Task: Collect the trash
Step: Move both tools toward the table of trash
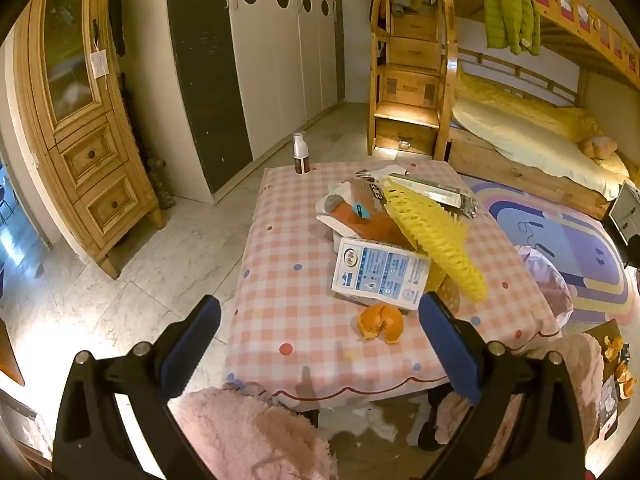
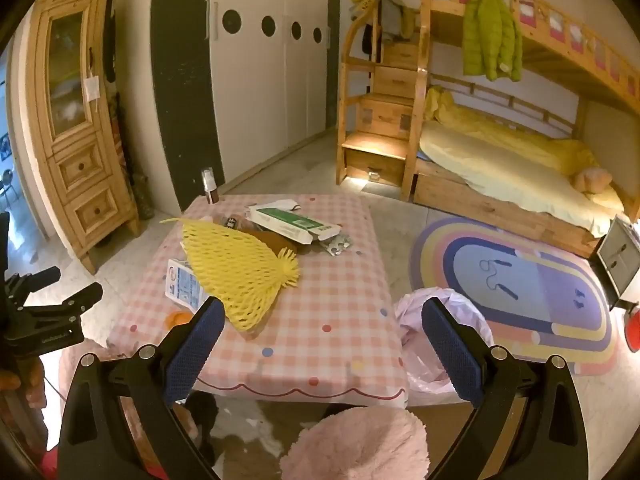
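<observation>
Currently I see both grippers, left (image 1: 320,340) and right (image 2: 324,344), w/ jaws wide apart, nothing between them, above the near edge of the checkered table (image 2: 320,320). Trash sits mid-table: yellow foam net (image 2: 240,276), printed packet (image 1: 380,276), orange peel (image 1: 380,322) nearest. Pink bag (image 2: 436,328) just beside table's right edge.

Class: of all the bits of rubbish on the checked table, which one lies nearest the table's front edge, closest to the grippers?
The orange peel. It sits alone nearer the front edge than the white packet and yellow foam net piled behind it.

Lower frame in both views: the left gripper (image 1: 320,344) and right gripper (image 2: 323,348) each show black angular arms, silver round screws and blue textured pads (image 2: 452,350) on the fingers.
</observation>
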`<state>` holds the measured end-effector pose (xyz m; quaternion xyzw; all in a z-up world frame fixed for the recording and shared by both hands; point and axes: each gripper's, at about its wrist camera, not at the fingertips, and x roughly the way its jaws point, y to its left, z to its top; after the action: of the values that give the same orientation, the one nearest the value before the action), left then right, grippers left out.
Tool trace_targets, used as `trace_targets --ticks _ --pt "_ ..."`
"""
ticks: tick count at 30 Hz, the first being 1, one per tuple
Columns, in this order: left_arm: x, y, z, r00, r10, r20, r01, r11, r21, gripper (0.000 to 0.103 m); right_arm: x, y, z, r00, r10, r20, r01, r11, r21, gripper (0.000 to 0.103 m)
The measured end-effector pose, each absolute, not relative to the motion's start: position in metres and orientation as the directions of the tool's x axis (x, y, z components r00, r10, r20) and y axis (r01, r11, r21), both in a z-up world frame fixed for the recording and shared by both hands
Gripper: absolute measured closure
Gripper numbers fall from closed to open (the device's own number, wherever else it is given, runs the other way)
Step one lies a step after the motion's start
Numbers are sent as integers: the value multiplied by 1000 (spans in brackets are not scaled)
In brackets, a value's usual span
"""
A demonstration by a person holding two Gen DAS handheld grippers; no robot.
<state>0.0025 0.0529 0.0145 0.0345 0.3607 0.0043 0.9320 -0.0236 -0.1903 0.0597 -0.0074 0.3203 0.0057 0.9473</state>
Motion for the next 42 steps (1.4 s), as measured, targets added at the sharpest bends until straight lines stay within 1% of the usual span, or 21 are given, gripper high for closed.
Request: trace_targets --ticks 23,28,42 --pt "3 54 14 735 34 -677 17 998 68 7 -24 -191 52 788 20 -615 -31 1000 -7 6" --pt "3 55 14 736 34 -677 16 998 67 7 -24 -189 53 801 9 -598 -34 999 -30 6" --pt "3 56 13 734 36 -678 15 997 69 7 -24 -188 53 802 -1 -597 -32 998 -45 6"
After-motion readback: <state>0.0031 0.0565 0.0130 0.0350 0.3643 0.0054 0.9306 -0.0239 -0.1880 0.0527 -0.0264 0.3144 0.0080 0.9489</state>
